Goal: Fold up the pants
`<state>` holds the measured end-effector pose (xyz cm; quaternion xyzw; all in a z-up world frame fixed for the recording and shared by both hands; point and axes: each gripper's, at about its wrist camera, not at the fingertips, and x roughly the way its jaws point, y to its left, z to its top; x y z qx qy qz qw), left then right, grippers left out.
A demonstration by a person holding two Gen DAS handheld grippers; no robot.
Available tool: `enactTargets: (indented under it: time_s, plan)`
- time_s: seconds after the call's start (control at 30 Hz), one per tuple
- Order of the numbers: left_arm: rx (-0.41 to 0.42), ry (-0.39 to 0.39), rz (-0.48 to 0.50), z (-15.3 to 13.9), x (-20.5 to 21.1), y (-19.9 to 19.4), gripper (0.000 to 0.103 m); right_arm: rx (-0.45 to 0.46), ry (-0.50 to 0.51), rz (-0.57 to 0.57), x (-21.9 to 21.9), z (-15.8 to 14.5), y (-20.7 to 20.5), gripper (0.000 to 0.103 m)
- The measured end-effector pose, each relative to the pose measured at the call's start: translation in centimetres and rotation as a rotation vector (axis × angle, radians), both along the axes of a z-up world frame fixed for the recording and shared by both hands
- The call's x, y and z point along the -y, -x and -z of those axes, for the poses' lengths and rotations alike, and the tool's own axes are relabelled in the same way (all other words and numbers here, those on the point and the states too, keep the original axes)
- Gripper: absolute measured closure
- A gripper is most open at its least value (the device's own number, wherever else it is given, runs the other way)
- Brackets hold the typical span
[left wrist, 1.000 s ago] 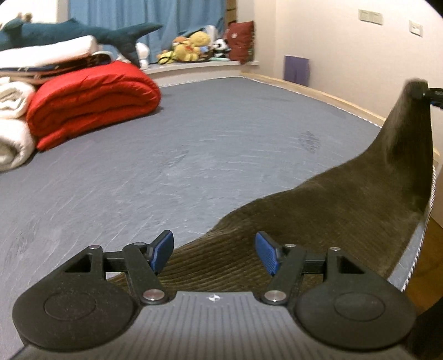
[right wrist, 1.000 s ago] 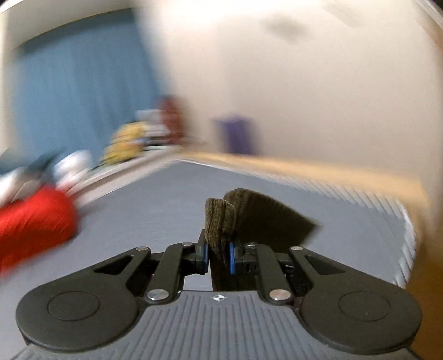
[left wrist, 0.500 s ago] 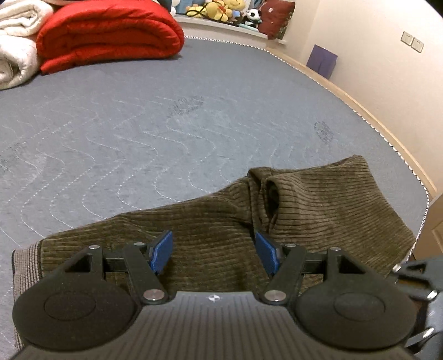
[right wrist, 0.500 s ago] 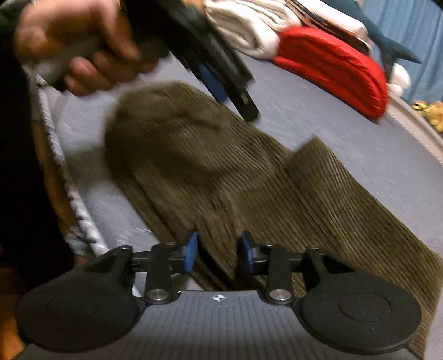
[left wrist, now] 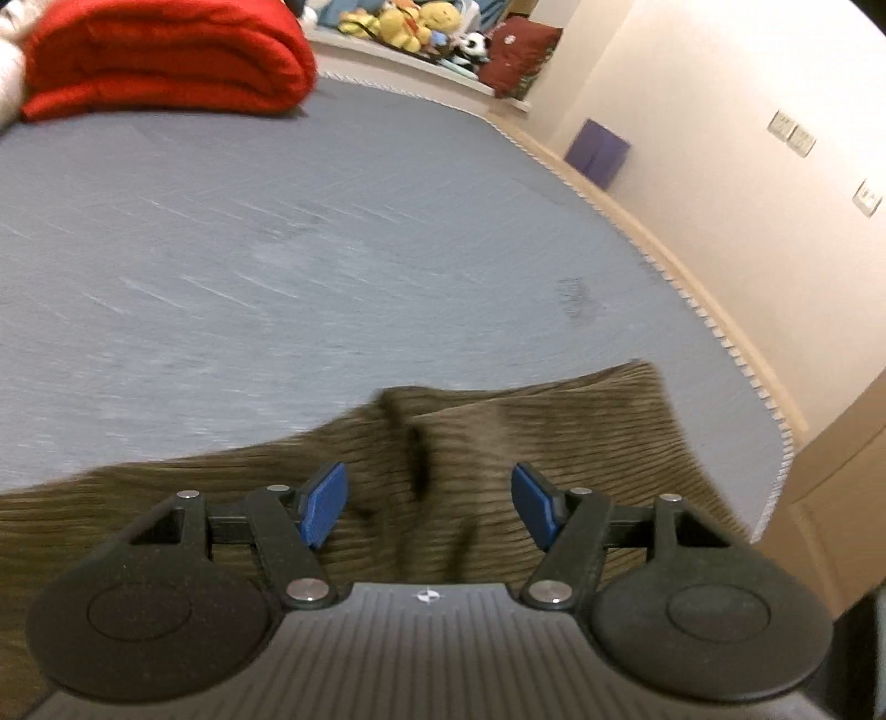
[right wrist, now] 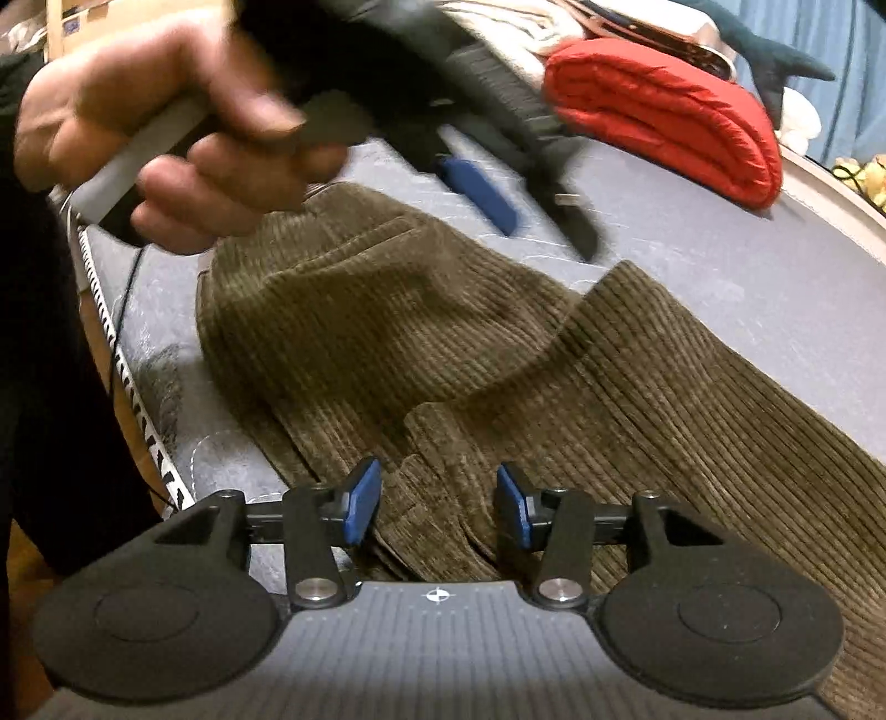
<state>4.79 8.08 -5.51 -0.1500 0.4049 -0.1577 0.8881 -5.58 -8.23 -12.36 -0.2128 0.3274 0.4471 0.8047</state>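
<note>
While the olive-brown corduroy pants (right wrist: 498,360) lie spread on the grey quilted mattress (left wrist: 277,249), both grippers hang above them with nothing clamped. Seen from the right wrist, the right gripper (right wrist: 438,507) has its blue pads parted about halfway, a bunched fold of corduroy rising in the gap between them without either pad pressing on it. Farther off in that view, the person's left hand (right wrist: 166,138) grips the handle of the left gripper (right wrist: 526,205), blurred, above the pants' far end near the mattress's left edge. Seen from the left wrist, the left gripper (left wrist: 429,507) stands wide open over the rumpled fabric (left wrist: 498,443), which lies at the near right corner of the mattress; its pads touch nothing that can be made out. A rolled red duvet (left wrist: 166,61) sits at the far left of the mattress, with plush toys (left wrist: 398,22) on a ledge beyond. A purple panel (left wrist: 598,147) leans against the right wall.
</note>
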Motion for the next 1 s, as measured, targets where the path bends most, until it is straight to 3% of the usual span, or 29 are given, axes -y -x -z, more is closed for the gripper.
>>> enactTargets:
  time_s: [0.1,0.23,0.27,0.33,0.37,0.47,0.6,0.63,0.67,0.7,0.77,0.87,0.93,1.0]
  plan:
    - [-0.015,0.014,0.004,0.4,1.6,-1.6,0.029,0.024,0.007,-0.029,-0.2,-0.2,0.5,0.076]
    - [-0.048,-0.023,0.039,1.4,3.7,-3.4,0.03,0.084,-0.003,-0.045,0.3,-1.1,1.3,0.087]
    - [-0.054,-0.044,0.046,1.7,4.3,-3.7,0.033,0.092,-0.012,-0.052,0.5,-1.4,1.4,0.103]
    - [-0.056,-0.101,0.049,2.0,5.0,-4.0,0.053,0.097,-0.042,-0.081,0.8,-1.9,1.9,0.103]
    - [-0.065,-0.123,0.055,2.3,5.0,-4.1,0.075,0.1,-0.053,-0.102,0.9,-2.2,2.2,0.103]
    - [-0.072,-0.088,0.029,2.2,3.9,-4.1,0.081,0.121,-0.029,-0.147,0.8,-2.0,3.2,0.103]
    - [0.018,-0.041,-0.017,0.4,2.6,-3.2,0.082,0.102,-0.07,-0.091,1.8,-2.5,2.5,0.103]
    - [0.027,-0.032,-0.015,0.2,2.5,-3.1,0.082,0.099,-0.106,-0.05,2.4,-3.0,1.9,0.102]
    - [0.022,-0.039,-0.012,0.4,2.6,-3.2,0.082,0.1,-0.137,-0.002,3.0,-3.4,1.3,0.09]
    - [0.003,-0.055,-0.01,0.7,2.7,-3.4,0.08,0.096,-0.156,0.046,3.5,-3.6,0.7,0.067]
    - [-0.054,-0.102,-0.005,2.1,3.2,-3.8,0.076,0.07,-0.175,0.13,4.4,-3.3,-0.8,0.048]
    - [-0.006,-0.188,-0.01,1.6,4.0,-3.7,0.068,0.028,-0.134,0.197,5.1,-2.2,-2.4,0.049]
    - [0.094,-0.255,-0.03,0.1,4.5,-3.1,0.062,0.006,-0.116,0.231,5.5,-1.7,-3.0,0.049]
    - [0.172,-0.287,-0.047,-1.0,4.7,-2.8,0.062,-0.018,-0.031,0.245,5.2,-0.6,-3.3,0.049]
